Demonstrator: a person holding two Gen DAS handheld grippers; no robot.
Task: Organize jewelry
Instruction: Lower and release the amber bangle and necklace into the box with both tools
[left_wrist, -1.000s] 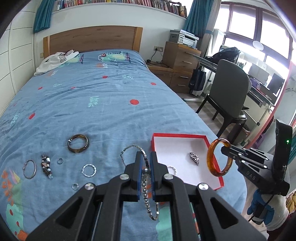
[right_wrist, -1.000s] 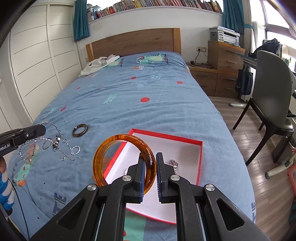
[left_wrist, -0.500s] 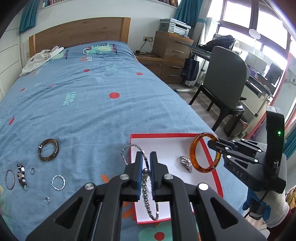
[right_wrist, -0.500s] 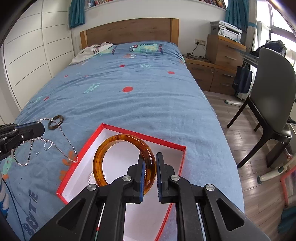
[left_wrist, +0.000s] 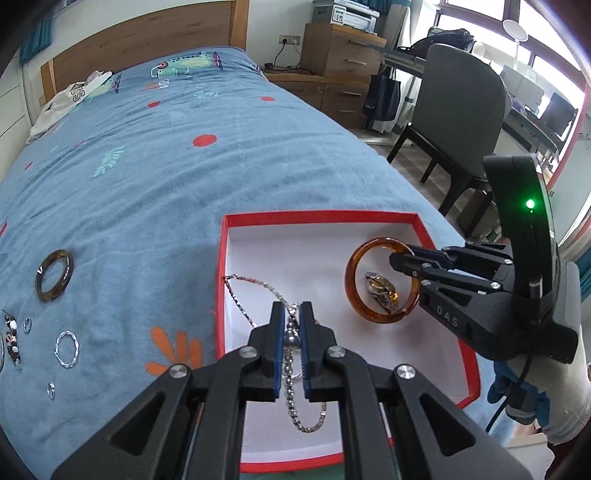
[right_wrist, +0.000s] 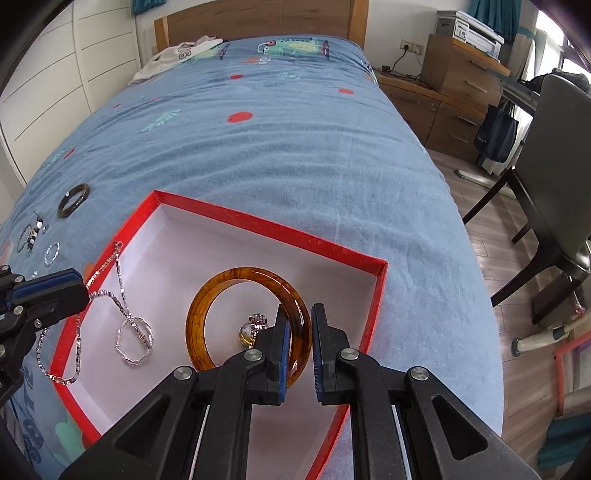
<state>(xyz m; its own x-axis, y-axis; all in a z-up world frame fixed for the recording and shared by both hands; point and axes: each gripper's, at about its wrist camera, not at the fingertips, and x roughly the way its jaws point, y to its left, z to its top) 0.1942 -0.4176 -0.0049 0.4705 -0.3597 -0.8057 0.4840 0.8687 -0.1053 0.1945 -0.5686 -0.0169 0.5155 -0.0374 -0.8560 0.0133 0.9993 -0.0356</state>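
- While the red box (left_wrist: 436, 236) sits on the blue bedspread (left_wrist: 147, 177) near the bed's edge, both grippers hang over its white inside.
- Left gripper (left_wrist: 291, 321): fingers clenched on a silver chain necklace (left_wrist: 255, 284), a bead pinched between the blue pads.
- That necklace trails forward in a loop across the box's left wall, and another length dangles below the fingers.
- Right gripper (right_wrist: 297, 325): fingers grasping the amber bangle (right_wrist: 207, 295) by its rim, the hoop standing on edge inside the box.
- In the left wrist view the bangle (left_wrist: 351, 288) looks low over the floor of the box; whether it touches, I cannot tell.
- Seen through the hoop, a small metallic piece, perhaps a watch (right_wrist: 251, 328), lies on the box floor.
- A twisted silver ring-shaped bracelet (right_wrist: 135, 341) lies flat in the box too, near the left wall, with the chain draped beside it.
- Out on the bedspread, left of the box: a dark brown bangle (left_wrist: 54, 275), a second twisted silver hoop (left_wrist: 67, 349), a beaded strand (left_wrist: 13, 339) and small rings (left_wrist: 51, 389).
- A white garment (right_wrist: 177, 55) lies up by the wooden headboard (right_wrist: 258, 18).
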